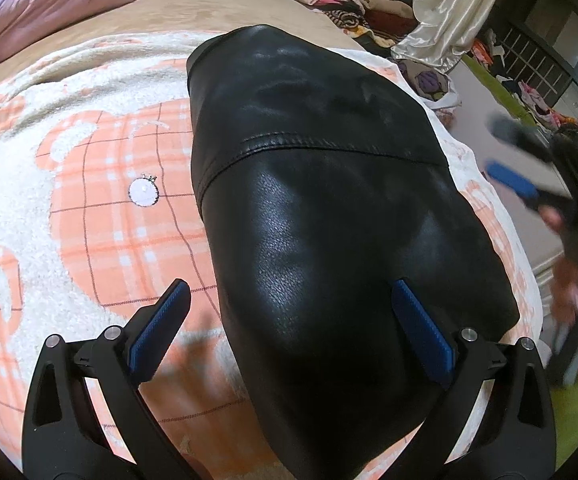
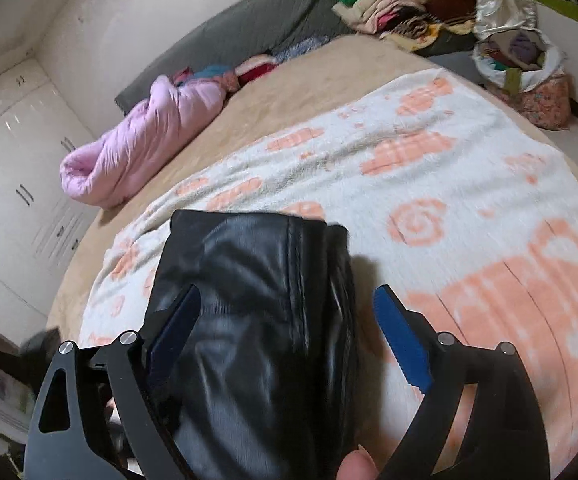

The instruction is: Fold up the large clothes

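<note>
Both jaws stand wide open and hold nothing. On my left gripper (image 1: pixel 289 312) the left finger hangs over the blanket (image 1: pixel 101 184) and the right finger over the jacket (image 1: pixel 309 200). On my right gripper (image 2: pixel 289 312) it is the other way round: the left finger is over the jacket (image 2: pixel 257 304) and the right finger over the blanket (image 2: pixel 429 168). I cannot tell if any finger touches the cloth.

I see a big bed (image 2: pixel 273 92) with a tan sheet. On top lies the white blanket with orange checks and swirls. The black shiny jacket lies folded on the blanket, close to me, with a seam running across it.

At the far left of the bed a pink quilt (image 2: pixel 137 140) lies bunched up. A pile of clothes (image 2: pixel 401 4) sits at the far end. A bag (image 2: pixel 529 80) stuffed with clothes stands at the far right, beside a cream curtain (image 1: pixel 449 12). White cupboards (image 2: pixel 13 176) line the left wall.

In the left view my right gripper (image 1: pixel 529 176) is a blur off to the right, past the jacket's edge. A small white round patch (image 1: pixel 143 193) sits on the blanket, left of the jacket.
</note>
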Demonstrator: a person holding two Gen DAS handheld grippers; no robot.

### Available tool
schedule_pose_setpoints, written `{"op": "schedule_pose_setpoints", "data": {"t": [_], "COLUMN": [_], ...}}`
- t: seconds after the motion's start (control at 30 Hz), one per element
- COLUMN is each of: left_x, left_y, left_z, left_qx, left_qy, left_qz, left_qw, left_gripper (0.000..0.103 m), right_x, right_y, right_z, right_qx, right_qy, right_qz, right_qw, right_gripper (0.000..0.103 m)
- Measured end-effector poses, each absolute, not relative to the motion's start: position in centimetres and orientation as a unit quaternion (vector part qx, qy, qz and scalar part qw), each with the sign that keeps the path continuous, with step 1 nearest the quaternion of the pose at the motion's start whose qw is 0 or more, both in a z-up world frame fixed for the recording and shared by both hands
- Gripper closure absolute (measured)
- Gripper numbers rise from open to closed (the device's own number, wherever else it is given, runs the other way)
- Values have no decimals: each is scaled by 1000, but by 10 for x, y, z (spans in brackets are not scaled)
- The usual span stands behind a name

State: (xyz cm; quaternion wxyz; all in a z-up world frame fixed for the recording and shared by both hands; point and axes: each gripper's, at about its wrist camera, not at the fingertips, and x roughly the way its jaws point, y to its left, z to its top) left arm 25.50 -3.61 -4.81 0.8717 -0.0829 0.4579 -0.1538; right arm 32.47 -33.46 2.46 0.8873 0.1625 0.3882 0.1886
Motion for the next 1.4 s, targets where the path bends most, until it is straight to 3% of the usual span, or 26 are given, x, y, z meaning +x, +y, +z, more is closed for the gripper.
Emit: {"op": "schedule_pose_setpoints", "data": {"t": [0.17,0.23,0.27,0.3,0.47,0.67,0.87,0.93,1.0,1.03,1.07,1.1,1.2,1.4], "left_x": [250,248,248,247,248,254,253,252,252,252,251,251,251,248], "left_y": [-39,-40,-40,-40,-42,-53,-52,-53,-52,-51,-51,-51,-51,-50], "left_z": [-49,-49,-49,-49,-41,-54,-59,-55,-52,-51,-51,-51,-51,-48], "left_qx": [-78,-75,-74,-73,-78,-69,-82,-79,-75,-76,-78,-79,-78,-81], "left_qy": [459,459,459,459,451,467,468,466,462,462,462,462,461,459], "left_qz": [-159,-161,-162,-159,-163,-170,-176,-173,-171,-171,-171,-171,-170,-169], "left_qw": [871,871,870,871,874,865,862,864,867,867,867,866,867,868], "left_gripper": [8,8,8,8,9,9,9,9,9,9,9,9,9,9], "right_x": [377,387,386,384,380,401,397,391,384,380,374,368,348,312], "right_y": [-321,-316,-313,-311,-323,-345,-351,-352,-354,-355,-356,-357,-362,-364], "right_z": [4,-4,-5,-3,18,-30,-40,-33,-28,-25,-21,-17,-4,8], "right_qx": [151,153,144,132,166,217,229,226,232,235,235,235,237,204], "right_qy": [438,451,450,445,397,446,445,440,437,430,425,420,405,411], "right_qz": [167,181,179,180,231,217,218,214,227,234,239,245,265,280], "right_qw": [870,861,863,868,873,841,838,842,839,839,841,841,843,843], "right_gripper": [25,54,76,86,90,90,83,69,43,35,20,13,5,4]}}
